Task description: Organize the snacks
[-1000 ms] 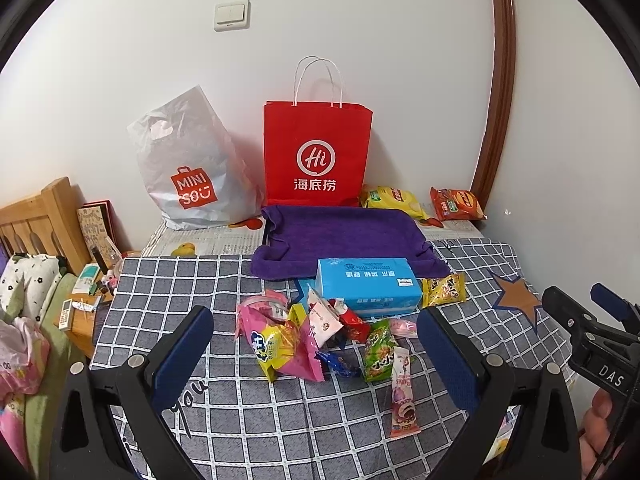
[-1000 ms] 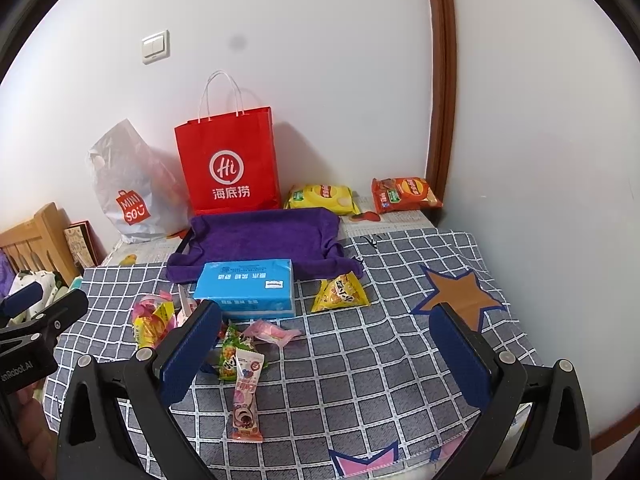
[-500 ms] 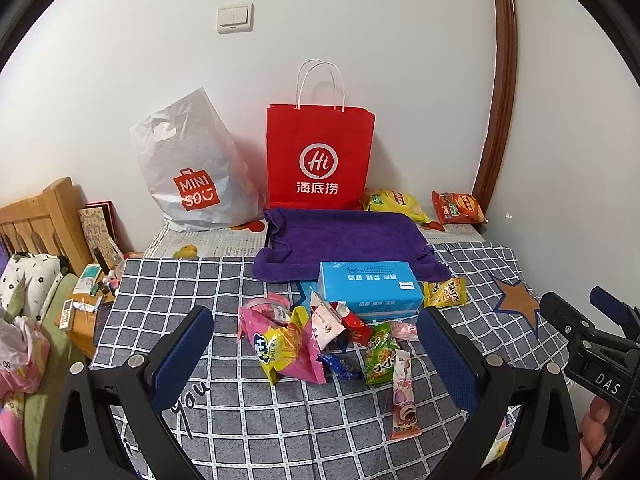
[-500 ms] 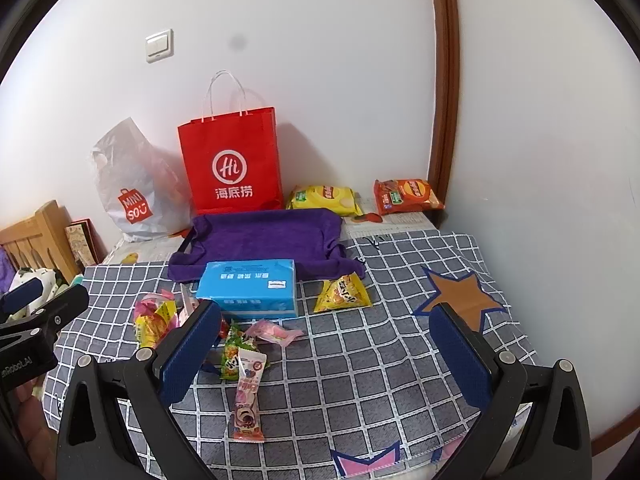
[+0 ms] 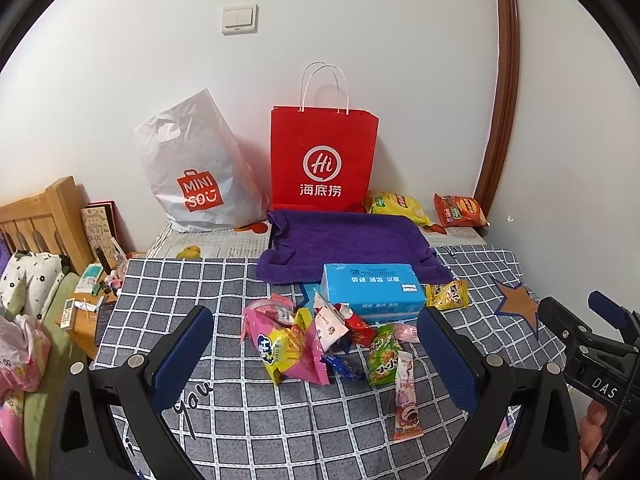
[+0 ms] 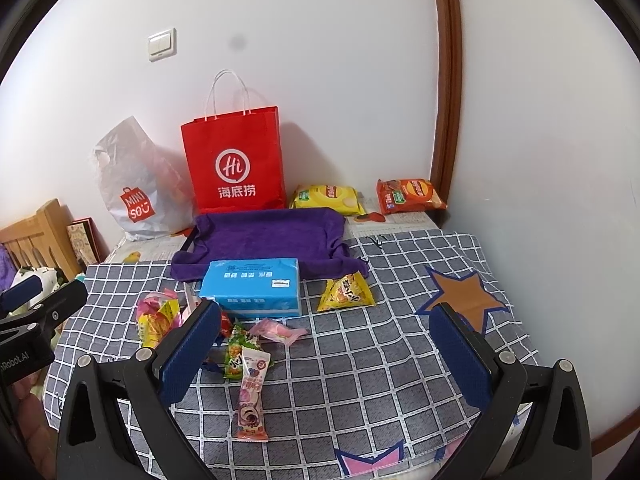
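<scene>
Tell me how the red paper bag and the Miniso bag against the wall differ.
The red paper bag is stiff, standing upright with square edges; the Miniso bag is crinkled grey-white plastic, bulging and tapering upward. The red paper bag has white twisted loop handles; the Miniso bag has a punched-out grip hole. Both stand against the wall behind the purple cloth.

Left claw [image 5: 316, 350] gapes empty above snack pile [image 5: 320, 340] beside blue box [image 5: 372, 290].

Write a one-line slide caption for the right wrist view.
Open right gripper above loose snack packets on a checked cloth, before a blue box and red bag.
</scene>
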`<action>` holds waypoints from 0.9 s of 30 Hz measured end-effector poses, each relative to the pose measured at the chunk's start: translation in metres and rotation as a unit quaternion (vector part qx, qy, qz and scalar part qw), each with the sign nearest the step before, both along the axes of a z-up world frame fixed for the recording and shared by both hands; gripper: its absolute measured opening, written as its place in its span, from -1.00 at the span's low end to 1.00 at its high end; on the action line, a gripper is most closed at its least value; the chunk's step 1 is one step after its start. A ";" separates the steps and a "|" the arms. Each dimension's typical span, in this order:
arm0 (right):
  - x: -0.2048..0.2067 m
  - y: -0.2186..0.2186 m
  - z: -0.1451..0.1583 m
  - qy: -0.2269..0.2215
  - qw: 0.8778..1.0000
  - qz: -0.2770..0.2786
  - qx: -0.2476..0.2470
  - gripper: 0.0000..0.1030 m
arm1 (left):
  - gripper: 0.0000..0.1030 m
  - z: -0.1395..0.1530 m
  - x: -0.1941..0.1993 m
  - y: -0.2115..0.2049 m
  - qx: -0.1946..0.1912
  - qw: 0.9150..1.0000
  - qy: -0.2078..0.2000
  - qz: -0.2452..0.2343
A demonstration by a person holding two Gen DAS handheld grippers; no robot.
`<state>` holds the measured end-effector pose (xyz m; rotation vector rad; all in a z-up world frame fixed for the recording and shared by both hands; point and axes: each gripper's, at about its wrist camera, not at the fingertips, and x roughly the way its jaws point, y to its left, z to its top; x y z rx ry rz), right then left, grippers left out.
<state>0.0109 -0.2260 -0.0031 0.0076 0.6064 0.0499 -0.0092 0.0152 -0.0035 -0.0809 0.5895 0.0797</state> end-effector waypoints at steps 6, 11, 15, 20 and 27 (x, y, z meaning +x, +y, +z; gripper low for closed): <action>0.002 0.002 -0.001 0.000 1.000 0.001 -0.001 1.00 | 0.98 -0.003 0.002 0.003 -0.003 1.000 0.004 0.003; 0.006 0.006 -0.003 0.003 1.000 0.003 -0.008 1.00 | 0.98 -0.007 0.005 0.005 0.000 1.000 0.007 0.007; 0.007 0.011 -0.009 -0.002 1.000 0.000 -0.021 1.00 | 0.98 -0.015 0.012 0.009 0.006 1.000 0.010 0.008; 0.016 0.016 -0.036 0.016 0.999 0.037 -0.018 1.00 | 0.98 -0.039 0.025 0.018 0.007 0.999 0.035 0.015; 0.037 0.025 -0.091 0.080 0.996 0.028 -0.037 0.99 | 0.98 -0.085 0.052 0.033 0.001 0.995 0.103 0.021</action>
